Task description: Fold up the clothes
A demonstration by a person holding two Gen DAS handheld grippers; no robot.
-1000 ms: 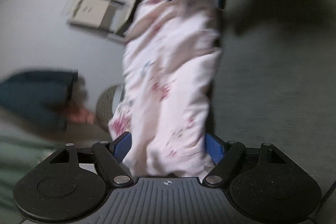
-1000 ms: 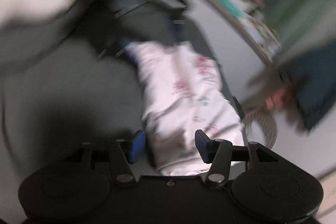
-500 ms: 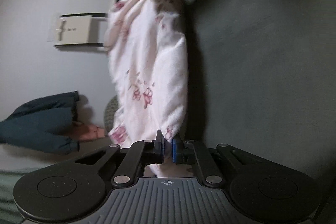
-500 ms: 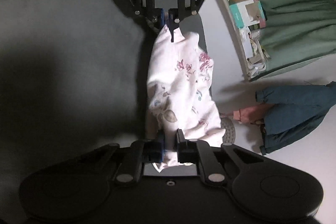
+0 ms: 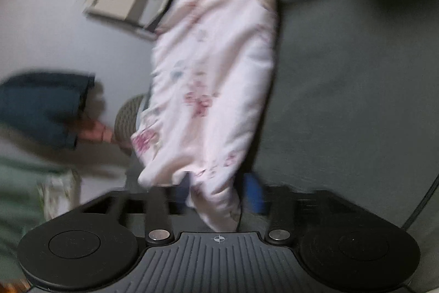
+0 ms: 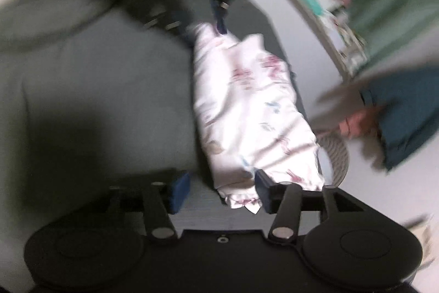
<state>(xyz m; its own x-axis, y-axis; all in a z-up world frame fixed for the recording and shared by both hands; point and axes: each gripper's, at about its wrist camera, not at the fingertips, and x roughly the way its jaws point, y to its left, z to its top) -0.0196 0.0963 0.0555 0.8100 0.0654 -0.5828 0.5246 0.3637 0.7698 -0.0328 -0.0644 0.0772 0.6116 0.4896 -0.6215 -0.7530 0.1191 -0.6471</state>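
On the dark grey sofa (image 6: 96, 78) lies the floral garment (image 6: 247, 111), bunched lengthwise along its edge. The left gripper (image 5: 216, 194) and right gripper (image 6: 222, 190) stand spread at opposite ends, pinching nothing. Judged mid-fold; next each must re-grip an end.

Soft, matt floral-printed cloth is making up the garment (image 5: 216, 78), lying on a matt grey fabric surface (image 5: 343, 100). The left gripper (image 5: 219, 194) is showing matt black plastic, ribbed, with shiny metal rivets (image 5: 275, 234).

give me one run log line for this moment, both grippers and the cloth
left gripper: open | right gripper: open | floral cloth: bunched on grey couch, lying between both open grippers | frames blurred
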